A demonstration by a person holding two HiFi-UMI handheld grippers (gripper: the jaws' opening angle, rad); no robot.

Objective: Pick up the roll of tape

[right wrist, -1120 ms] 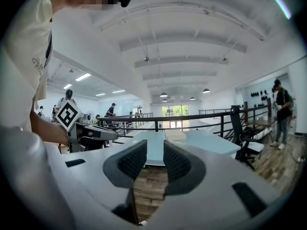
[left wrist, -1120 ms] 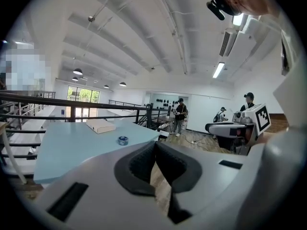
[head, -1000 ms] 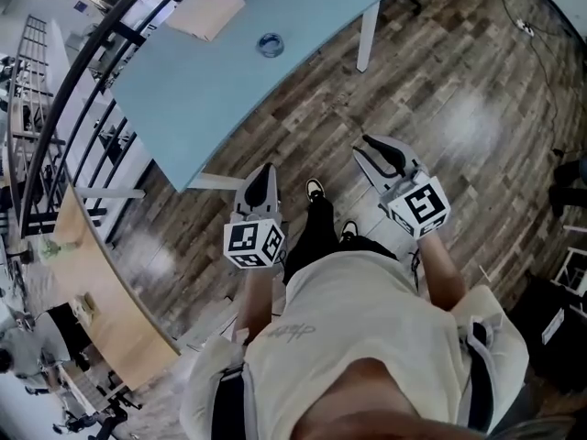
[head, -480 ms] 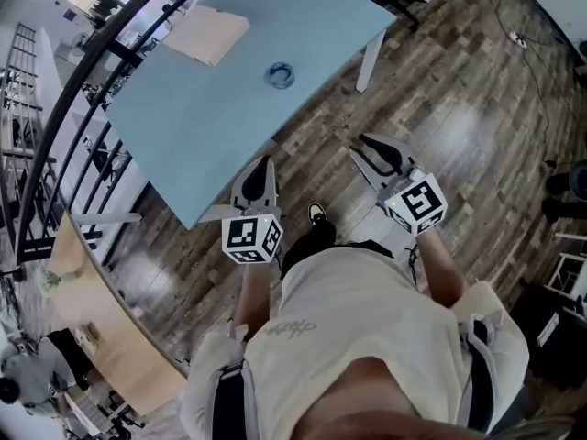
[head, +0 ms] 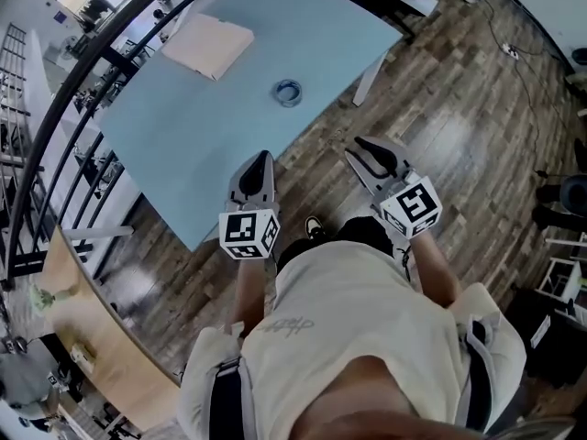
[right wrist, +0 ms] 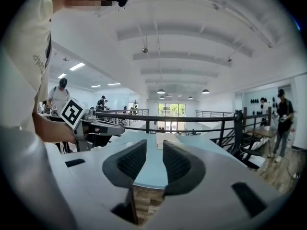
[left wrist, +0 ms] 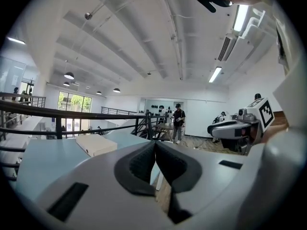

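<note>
The roll of tape (head: pixel 288 91) is a small bluish ring lying flat on the light blue table (head: pixel 202 126). My left gripper (head: pixel 260 160) hangs over the table's near edge, well short of the roll, with its pads pressed together and nothing in them (left wrist: pixel 155 145). To the right, my right gripper (head: pixel 363 147) is over the wooden floor beside the table. It stands open (right wrist: pixel 154 147); its jaws have just been opening a little, with only air between them. Neither gripper view shows the roll.
A flat beige box (head: pixel 209 44) lies at the table's far side. A black railing (head: pixel 78 99) runs along the table's left. A white table leg (head: pixel 365 76) stands at the right corner. A wooden desk (head: pixel 101 337) is at lower left. People (left wrist: pixel 178 121) stand far off.
The person has walked towards the table, carrying both grippers forward with them. The left gripper now reaches over the table's edge, and the tape roll is nearer.
</note>
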